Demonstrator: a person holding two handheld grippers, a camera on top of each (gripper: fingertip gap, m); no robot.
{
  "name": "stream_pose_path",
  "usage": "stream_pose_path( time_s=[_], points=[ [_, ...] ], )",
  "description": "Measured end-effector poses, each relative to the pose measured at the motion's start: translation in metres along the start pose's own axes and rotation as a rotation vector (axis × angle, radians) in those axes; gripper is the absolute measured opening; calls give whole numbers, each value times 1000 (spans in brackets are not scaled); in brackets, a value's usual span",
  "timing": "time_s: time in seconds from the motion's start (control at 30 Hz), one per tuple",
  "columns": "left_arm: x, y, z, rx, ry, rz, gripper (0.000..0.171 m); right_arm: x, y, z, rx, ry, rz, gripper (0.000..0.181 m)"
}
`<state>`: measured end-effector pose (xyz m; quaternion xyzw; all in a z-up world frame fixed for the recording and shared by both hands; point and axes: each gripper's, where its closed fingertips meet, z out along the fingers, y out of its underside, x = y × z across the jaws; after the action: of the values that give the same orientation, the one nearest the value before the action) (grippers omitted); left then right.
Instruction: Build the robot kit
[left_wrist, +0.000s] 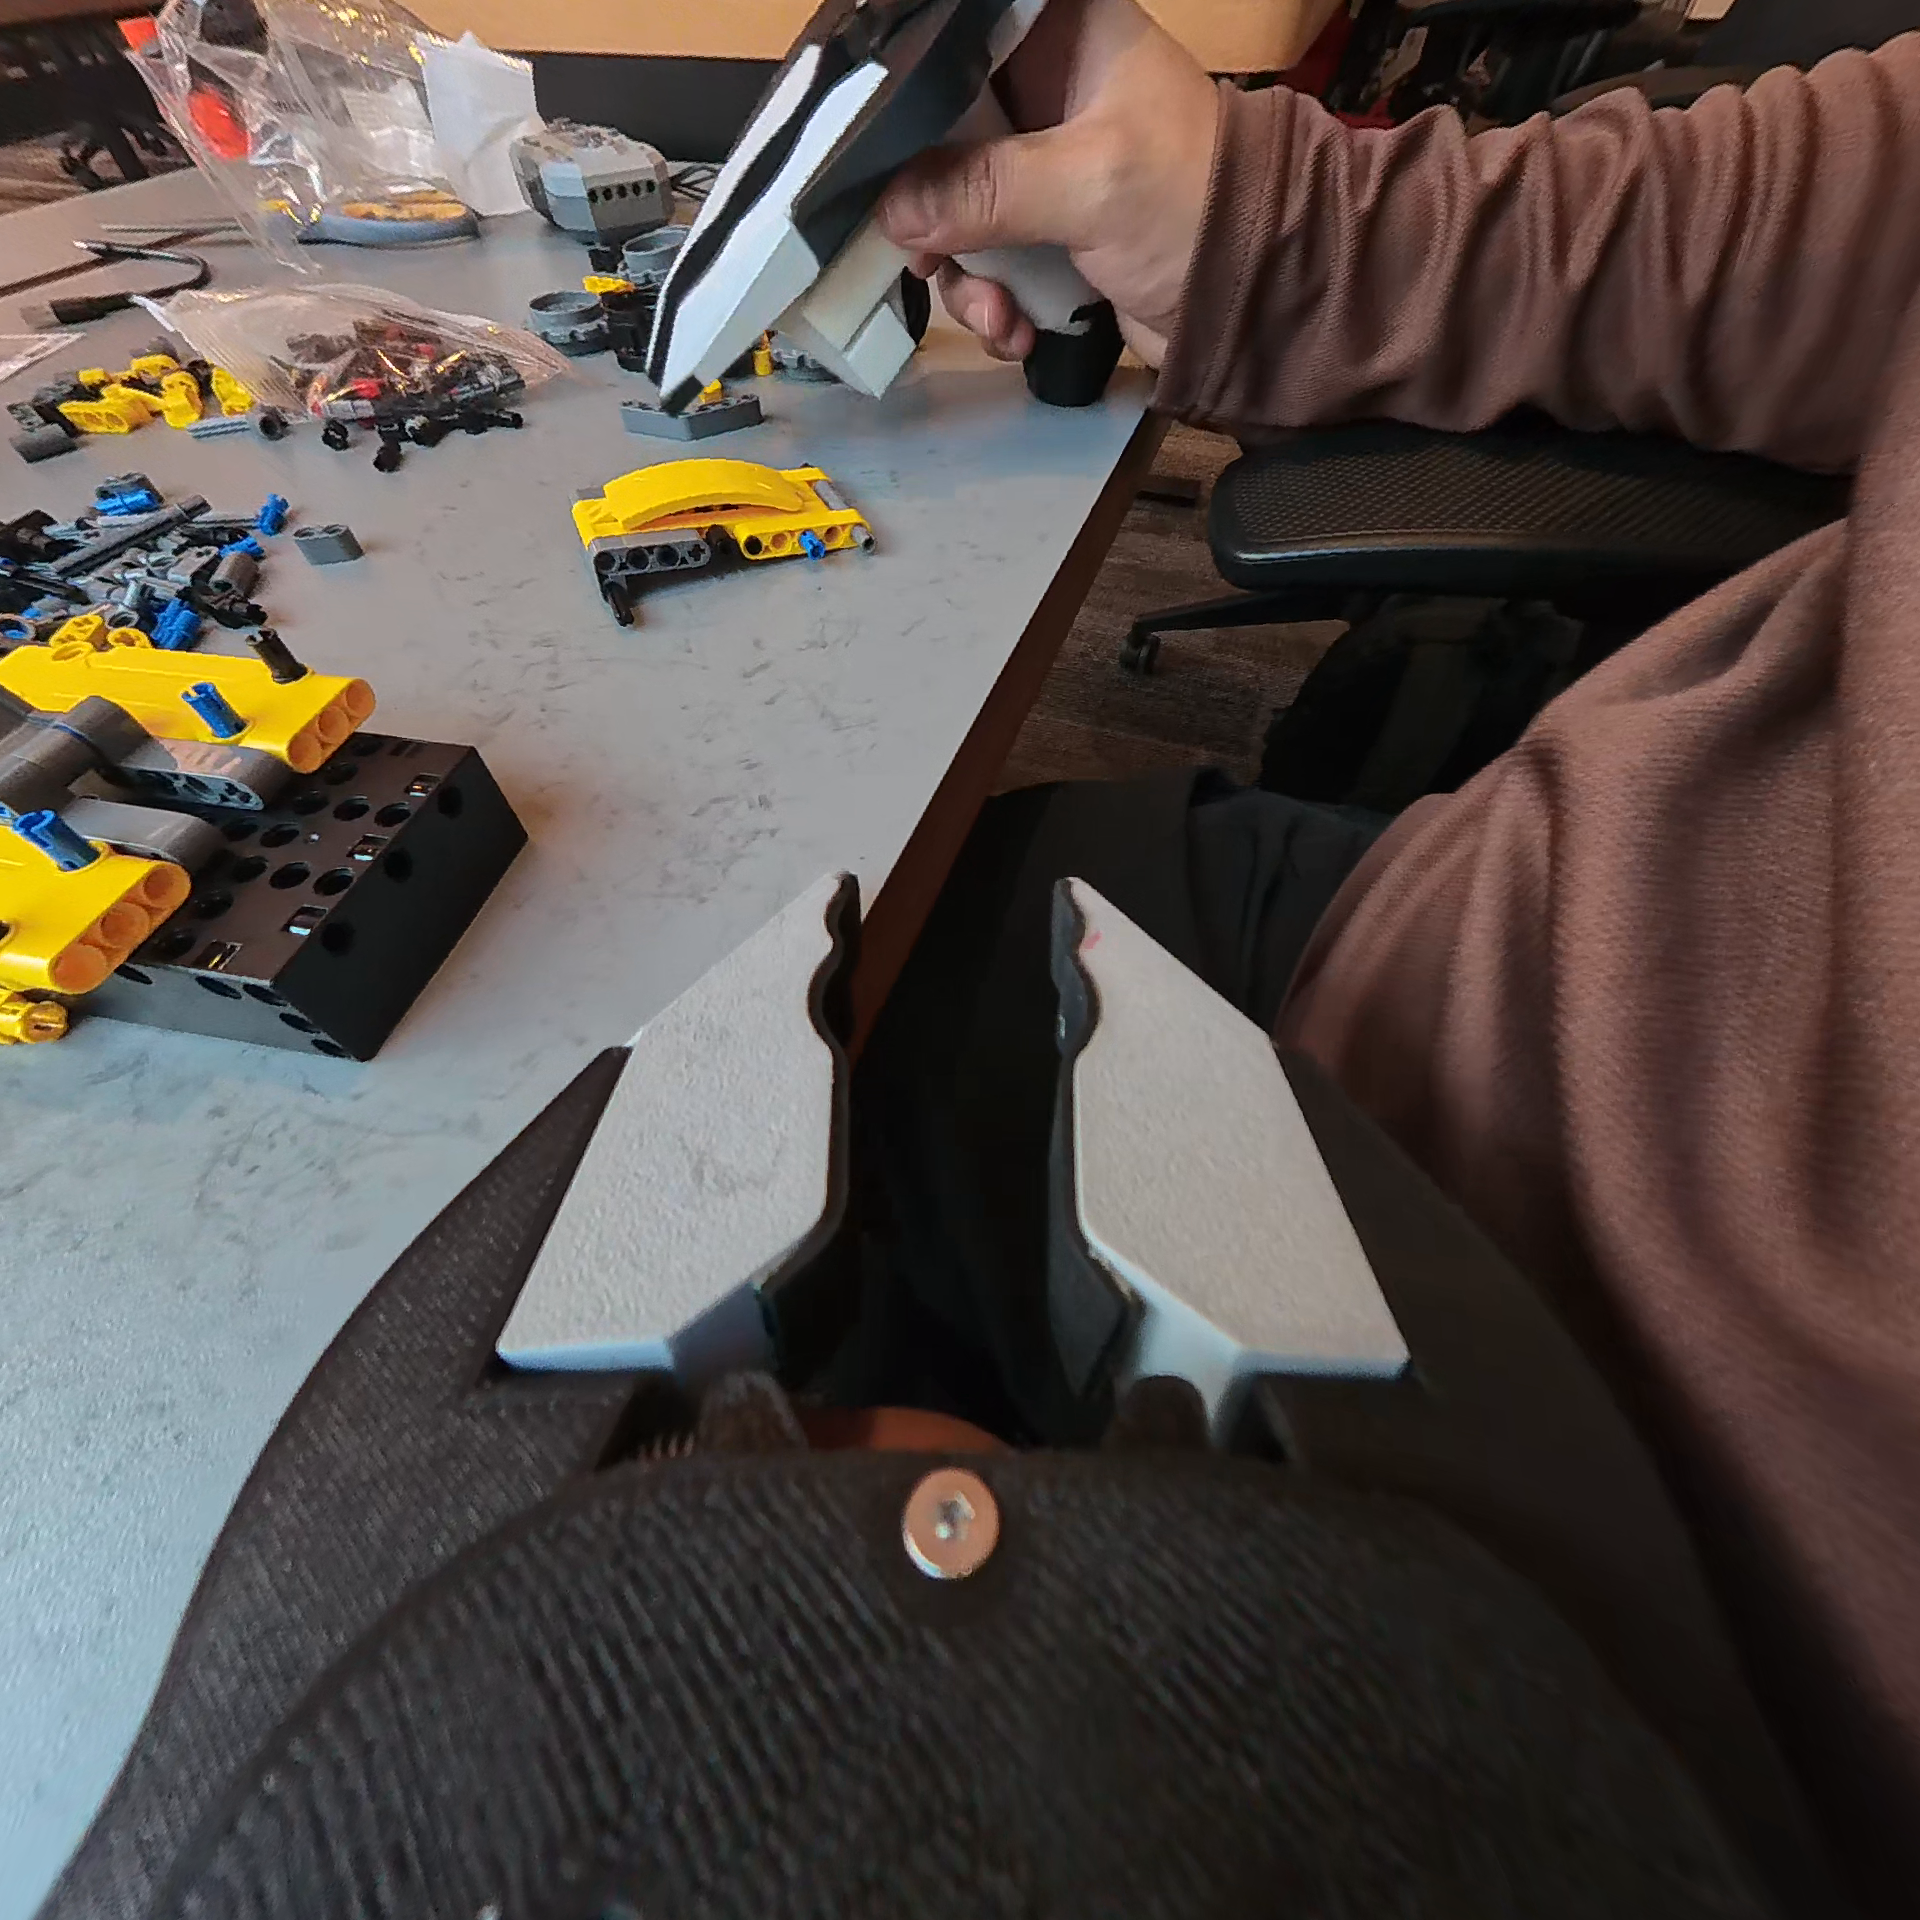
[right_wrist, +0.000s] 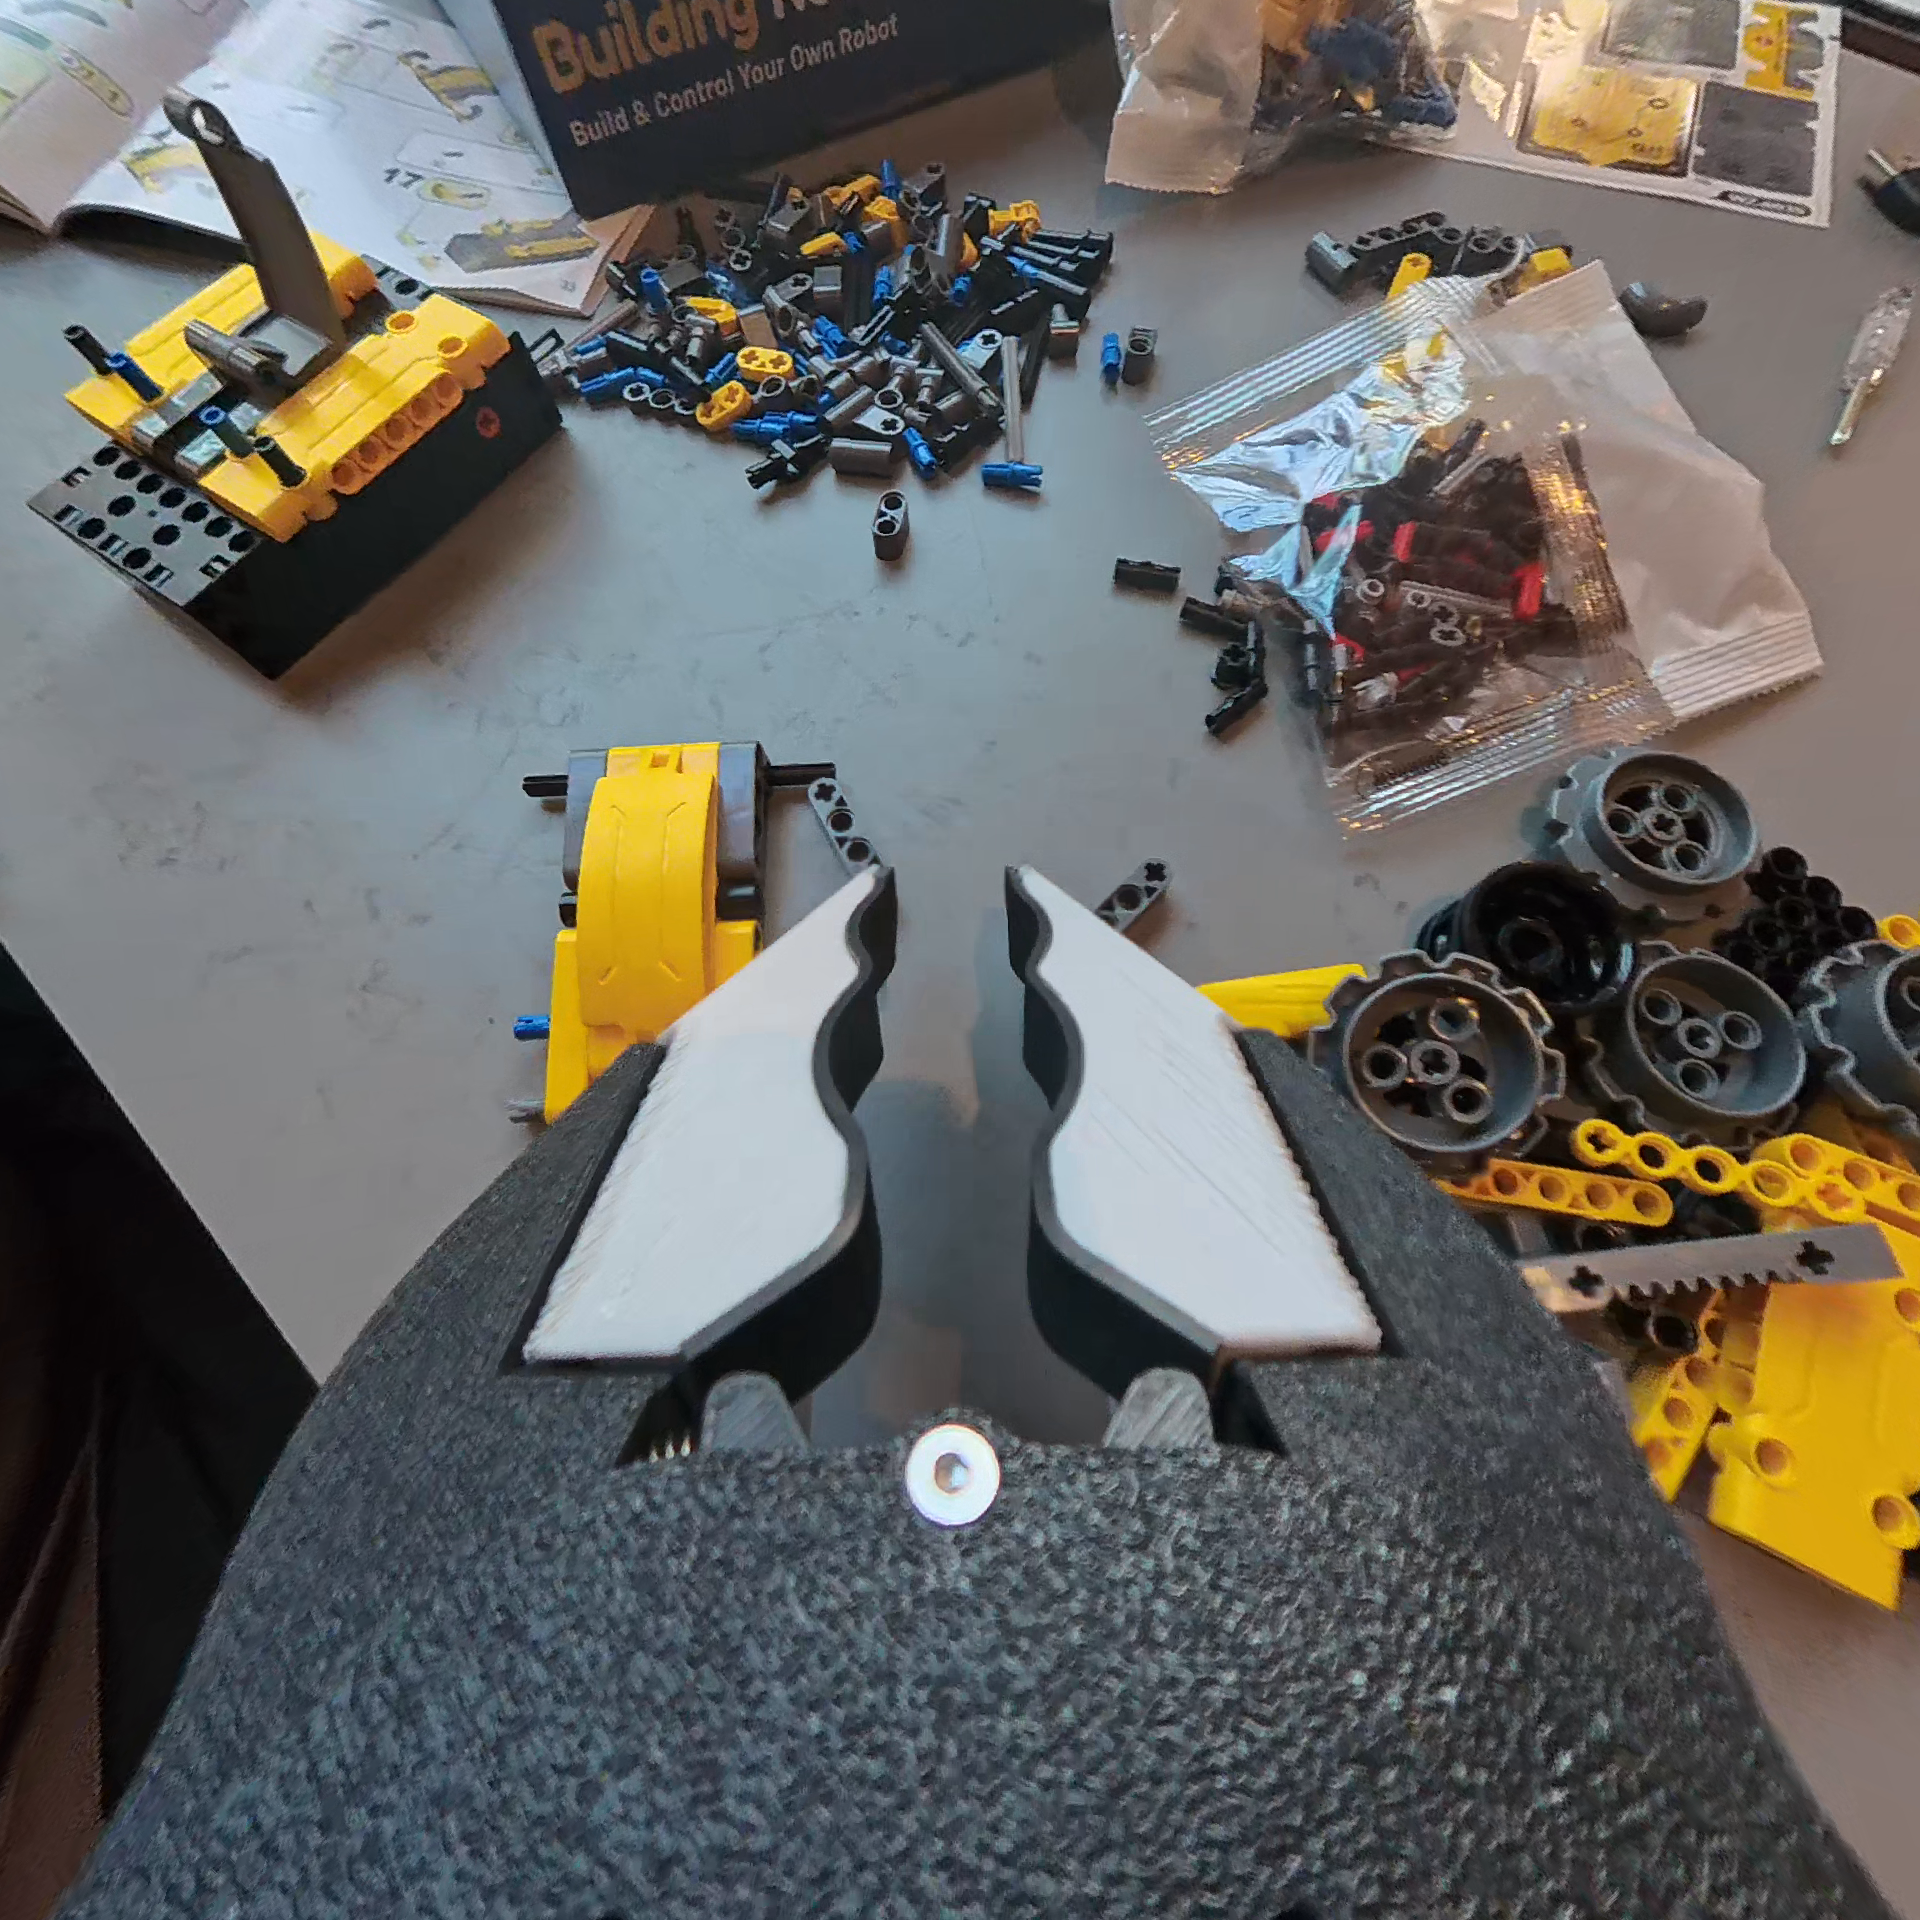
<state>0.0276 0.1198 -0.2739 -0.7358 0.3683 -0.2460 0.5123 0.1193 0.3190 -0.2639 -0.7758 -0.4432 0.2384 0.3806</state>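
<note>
My right gripper (right_wrist: 951, 883) is open and empty, tilted down over the grey table (right_wrist: 727, 644). A short grey beam end (right_wrist: 1138, 888) shows beside its right finger and another (right_wrist: 847, 826) beside its left finger. A yellow curved assembly (right_wrist: 644, 914) lies just to its left. In the left wrist view a hand holds this gripper (left_wrist: 675, 395) with its tips at a grey bent beam (left_wrist: 727, 416). My left gripper (left_wrist: 956, 904) is open and empty at the table's near edge (left_wrist: 997, 665), pointing at the person's dark lap. The yellow assembly (left_wrist: 727, 509) lies farther up the table.
A black base with a yellow build (right_wrist: 291, 416) stands at the left, also in the left wrist view (left_wrist: 312, 883). A pile of small pins (right_wrist: 862, 312), a clear bag of parts (right_wrist: 1455, 561), grey wheels (right_wrist: 1444, 1060), yellow beams (right_wrist: 1579, 1184), a booklet (right_wrist: 312, 83) and a box (right_wrist: 727, 94) surround it. Left tips to right tips: about 20 centimeters.
</note>
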Motion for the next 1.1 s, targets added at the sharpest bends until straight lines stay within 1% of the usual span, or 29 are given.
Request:
stream_pose_path(
  time_s=[0.1,0.2,0.23,0.3,0.4,0.47,0.53,0.63,0.83,0.97,1.1],
  points=[
    [0,0,0,1,0,0,34,-7,1,5,-22,-15,-25,22],
    [-1,-1,-1,2,-3,2,34,-23,-7,3,8,-67,-49,27],
    [-1,-1,-1,3,-5,2,34,-31,-8,2,5,-101,-50,30],
    [-2,0,-1,1,-6,2,34,-44,-6,4,-29,-144,-48,43],
    [-3,0,-1,-1,-6,0,34,-62,1,9,-106,-192,-65,43],
    [-3,1,-1,-1,-9,3,34,-65,8,12,-172,-188,-85,40],
    [-2,1,-1,-3,-10,12,33,-68,10,13,-206,-194,-94,40],
    [-2,3,0,-16,-17,33,33,-83,12,10,-269,-258,-159,40],
    [-1,1,-3,-10,-20,47,33,-102,14,6,-445,-340,-475,40],
    [0,0,-4,-5,-19,50,33,-118,13,8,-541,-415,-757,40],
    [2,0,-4,-8,-18,62,33,-127,8,14,-582,-458,-1064,40]
  ],
)
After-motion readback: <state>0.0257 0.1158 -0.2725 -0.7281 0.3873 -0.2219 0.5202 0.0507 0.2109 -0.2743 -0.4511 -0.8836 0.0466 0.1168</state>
